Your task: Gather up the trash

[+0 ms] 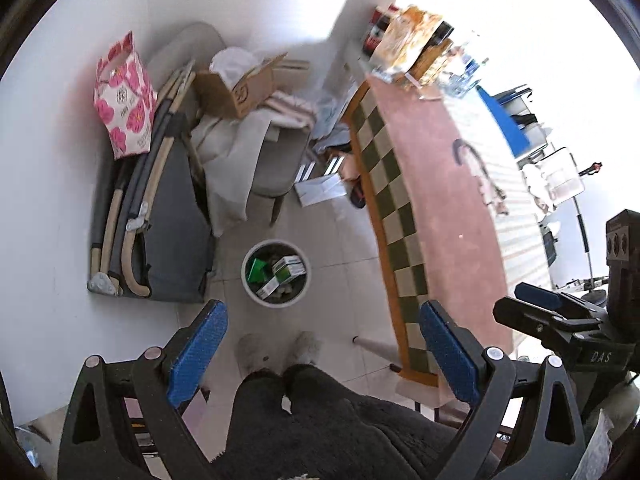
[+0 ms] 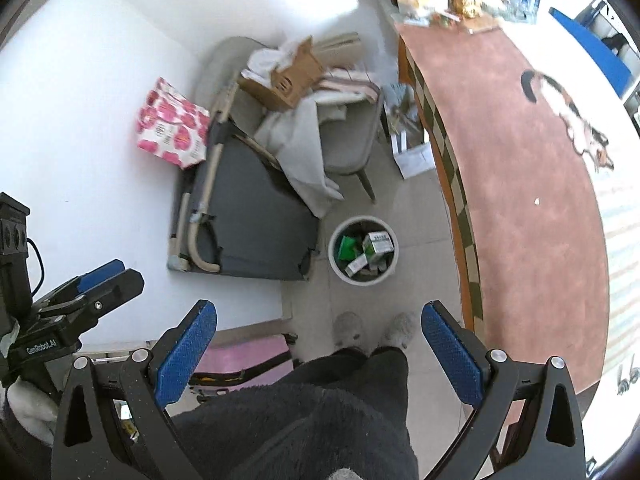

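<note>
Both grippers are held high over the floor, pointed down; the left gripper (image 1: 324,356) is seen with jaws spread wide and nothing between the blue pads (image 1: 198,354); the right gripper (image 2: 318,354) likewise stands wide apart and empty; each tool is also caught side-on in the other's view. The white trash bin (image 1: 276,272) stands on the tiled floor just ahead of the person's slippered feet (image 1: 280,350), between the folded grey cot (image 1: 172,232) and the table edge; green-and-white cartons (image 2: 376,246) and a green packet (image 2: 346,248) are already lying inside it, so the step in hand is judged to be between drops, with a search for the next piece. A small white speck (image 2: 537,201) is seen on the pink tablecloth (image 2: 520,160) and clutter at the table's far end (image 1: 416,40); whether any of it is trash cannot be told; white papers (image 1: 320,190) lie on the floor under the table by the grey chair (image 1: 276,160). The next move is judged to call for a swing toward the table or floor litter, jaws kept apart, then a closing on one item and a carry back over the bin. Writing readable: "DAS" on the right tool's body (image 1: 600,358); "GenRobot.AI" on the left tool's body (image 2: 40,348); print on the pink floral bag (image 1: 126,100) and on the cardboard box (image 1: 236,88) is too blurred to be read; carton lettering too small.
</note>
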